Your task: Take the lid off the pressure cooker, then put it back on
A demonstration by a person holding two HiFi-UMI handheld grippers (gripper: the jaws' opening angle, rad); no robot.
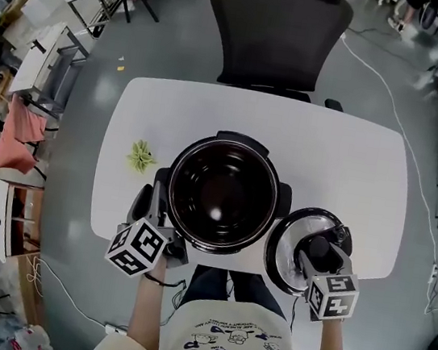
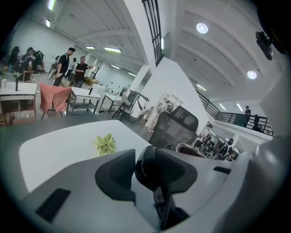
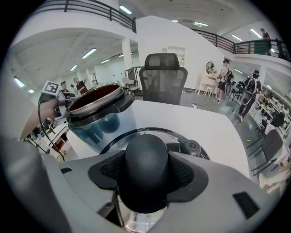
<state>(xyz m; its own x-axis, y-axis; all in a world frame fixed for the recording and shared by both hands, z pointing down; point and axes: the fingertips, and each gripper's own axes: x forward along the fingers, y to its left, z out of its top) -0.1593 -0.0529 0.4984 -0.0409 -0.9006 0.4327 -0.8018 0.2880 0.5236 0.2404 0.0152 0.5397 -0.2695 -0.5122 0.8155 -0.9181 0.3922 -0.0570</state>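
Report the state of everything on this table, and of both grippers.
Black round pressure cooker: open, lid off, standing on the white table.
Round silver lid: off the cooker, held at its right by its black knob.
Left gripper: shut on the cooker's black side handle.
Right gripper: shut on the knob.
Small green leafy ornament: lying on the table left of the cooker, untouched.

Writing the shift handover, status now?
Left tongs clamp black side handle of open black pressure cooker. Right tongs hold round steel lid by black knob, right of it. Nothing blocking.
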